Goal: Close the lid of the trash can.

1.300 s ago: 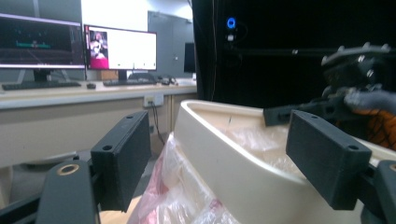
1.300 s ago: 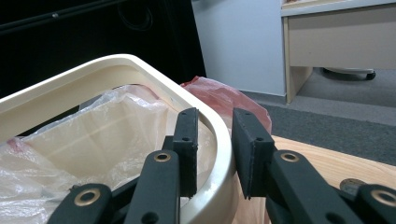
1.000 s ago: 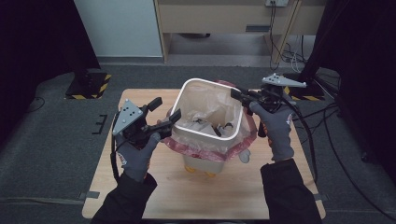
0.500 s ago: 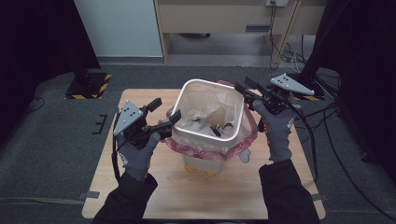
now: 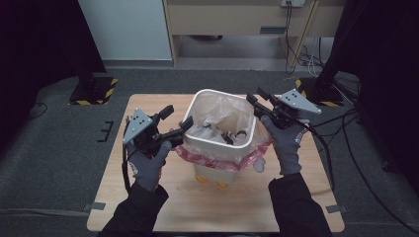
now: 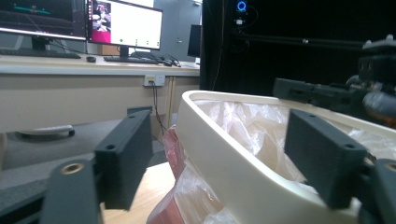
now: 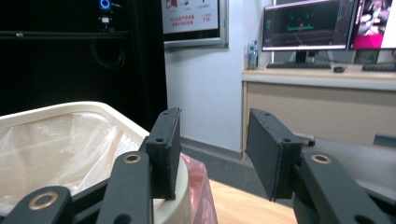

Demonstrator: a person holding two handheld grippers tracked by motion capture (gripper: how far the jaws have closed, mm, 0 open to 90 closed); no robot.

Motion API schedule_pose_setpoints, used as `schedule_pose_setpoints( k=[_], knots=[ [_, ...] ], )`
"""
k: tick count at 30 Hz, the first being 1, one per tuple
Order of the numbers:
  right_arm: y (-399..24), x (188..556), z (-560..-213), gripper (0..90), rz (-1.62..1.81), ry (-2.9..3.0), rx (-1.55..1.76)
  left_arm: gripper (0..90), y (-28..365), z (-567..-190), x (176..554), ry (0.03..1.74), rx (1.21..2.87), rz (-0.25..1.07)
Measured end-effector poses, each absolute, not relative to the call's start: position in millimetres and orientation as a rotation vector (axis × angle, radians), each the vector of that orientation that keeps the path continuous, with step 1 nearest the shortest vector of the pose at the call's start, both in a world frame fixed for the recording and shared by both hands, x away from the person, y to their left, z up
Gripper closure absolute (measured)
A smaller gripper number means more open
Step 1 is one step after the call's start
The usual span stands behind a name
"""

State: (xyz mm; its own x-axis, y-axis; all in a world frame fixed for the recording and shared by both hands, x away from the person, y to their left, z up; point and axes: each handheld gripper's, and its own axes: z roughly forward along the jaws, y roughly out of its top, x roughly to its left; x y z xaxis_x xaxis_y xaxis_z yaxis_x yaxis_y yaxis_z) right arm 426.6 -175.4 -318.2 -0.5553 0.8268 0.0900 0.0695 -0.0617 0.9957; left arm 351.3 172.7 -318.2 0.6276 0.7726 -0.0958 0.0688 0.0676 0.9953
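Bin (image 5: pixel 218 132) of cream-white plastic stands upright near the middle of the wooden tabletop (image 5: pixel 163 207), square in plan with rounded corners and a thick rolled rim. Its walls narrow slightly toward the base. A clear plastic liner (image 5: pixel 217 118) sits crumpled inside, with small dark items lying in it that are too small to identify. A pink bag (image 5: pixel 207 159) is bunched around the outside of the bin below the rim, and its folds spread onto the tabletop on the near and right sides. The left hand-held gripper (image 5: pixel 175 123) is at the bin's left rim; in the left gripper view its jaws stand apart with the rim wall (image 6: pixel 224 154) between them, one jaw outside and one over the liner, pads not seen pressing on it. The right hand-held gripper (image 5: pixel 257 98) is at the far right corner of the rim; its jaws have just been opening and now stand apart, the left jaw just beside the outer rim (image 7: pixel 93 109), nothing held between them. Both gloved hands come in from the near edge.
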Motion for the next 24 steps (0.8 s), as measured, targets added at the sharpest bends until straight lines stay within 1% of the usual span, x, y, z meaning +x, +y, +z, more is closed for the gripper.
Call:
schedule_pose_setpoints(
  k=[4, 6, 8, 11, 16, 18, 24],
  knots=[
    [-192, 422, -315, 46.1, 1.746, 1.542, 1.007, 22.6, 185, -309, 339, 0.721, 1.388, 0.672],
    [-203, 419, -316, 43.5, 1.756, 1.506, 1.036, 21.8, 193, -309, 333, 0.719, 1.412, 0.721],
    [-214, 414, -320, 41.5, 1.753, 1.498, 1.051, 21.3, 202, -313, 328, 0.739, 1.430, 0.733],
    [-227, 405, -332, 39.2, 1.715, 1.527, 1.072, 20.8, 215, -327, 324, 0.781, 1.464, 0.746],
    [-246, 390, -355, 37.7, 1.669, 1.564, 1.102, 20.6, 233, -355, 325, 0.869, 1.524, 0.724],
    [-251, 385, -364, 36.2, 1.657, 1.587, 1.117, 20.5, 239, -367, 326, 0.904, 1.542, 0.710],
    [-257, 372, -395, 35.6, 1.606, 1.653, 1.135, 20.2, 252, -404, 332, 1.016, 1.615, 0.653]
  ],
)
